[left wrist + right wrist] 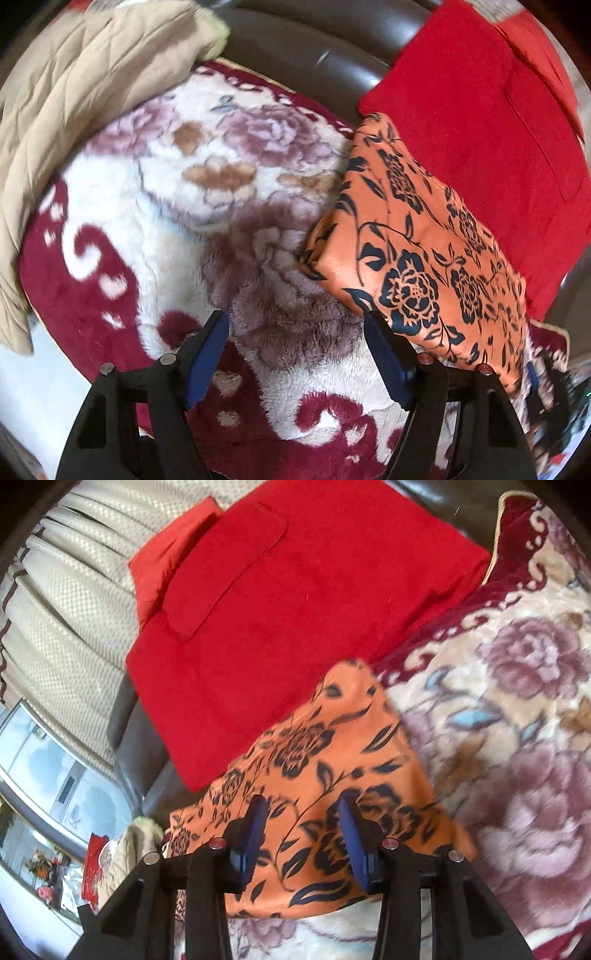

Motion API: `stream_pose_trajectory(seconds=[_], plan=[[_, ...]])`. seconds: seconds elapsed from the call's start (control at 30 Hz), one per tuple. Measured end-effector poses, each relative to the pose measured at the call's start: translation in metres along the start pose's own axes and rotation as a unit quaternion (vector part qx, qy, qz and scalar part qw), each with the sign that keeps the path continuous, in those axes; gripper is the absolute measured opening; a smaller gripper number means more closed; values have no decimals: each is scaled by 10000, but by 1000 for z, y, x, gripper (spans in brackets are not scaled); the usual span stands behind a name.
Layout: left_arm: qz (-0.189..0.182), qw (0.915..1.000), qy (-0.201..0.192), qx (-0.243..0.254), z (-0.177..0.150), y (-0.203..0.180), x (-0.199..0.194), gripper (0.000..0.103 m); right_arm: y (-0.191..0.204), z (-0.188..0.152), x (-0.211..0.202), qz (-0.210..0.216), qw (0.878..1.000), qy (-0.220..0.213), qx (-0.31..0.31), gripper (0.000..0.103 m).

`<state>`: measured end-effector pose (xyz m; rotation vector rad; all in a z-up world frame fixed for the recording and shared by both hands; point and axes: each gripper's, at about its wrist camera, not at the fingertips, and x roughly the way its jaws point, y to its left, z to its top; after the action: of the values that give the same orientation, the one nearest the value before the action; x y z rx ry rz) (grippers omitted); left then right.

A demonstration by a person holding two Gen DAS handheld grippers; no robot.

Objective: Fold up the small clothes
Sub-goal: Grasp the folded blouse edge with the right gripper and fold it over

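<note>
A folded orange cloth with a black flower print (pixel 417 243) lies on the floral blanket (pixel 207 192), partly over a folded red garment (pixel 476 122). My left gripper (pixel 295 325) is open and empty over the blanket, its right finger next to the orange cloth's near corner. In the right wrist view the orange cloth (pixel 325 760) lies below my right gripper (pixel 303 808), which is open with nothing between its blue pads (pixel 255 830). The red garment (pixel 295 602) lies beyond it.
A beige quilted jacket (pixel 81 110) lies at the blanket's far left. The dark leather sofa back (pixel 314 48) runs behind. A cream textured cover (pixel 74 602) hangs left of the red garment. The blanket (pixel 517 738) spreads to the right.
</note>
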<state>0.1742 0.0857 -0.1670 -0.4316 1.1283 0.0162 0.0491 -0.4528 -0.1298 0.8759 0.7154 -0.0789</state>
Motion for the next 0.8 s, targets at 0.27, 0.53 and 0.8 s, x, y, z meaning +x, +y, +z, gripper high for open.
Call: stream_pose_trajectory(seconds=[0.27,0.53,0.8], plan=[[-321,9993,165,-84,13,-11,28,76,-14,-9,28,-187,9968,601,485,44],[-722,9969,-185,-251,27,-23,40,58,-9,-9,32,-309,9974,555,330,44],[-885,9936,-700,3,36,-44,41,44,-5,-7,36,-378,9977,503,244,44]])
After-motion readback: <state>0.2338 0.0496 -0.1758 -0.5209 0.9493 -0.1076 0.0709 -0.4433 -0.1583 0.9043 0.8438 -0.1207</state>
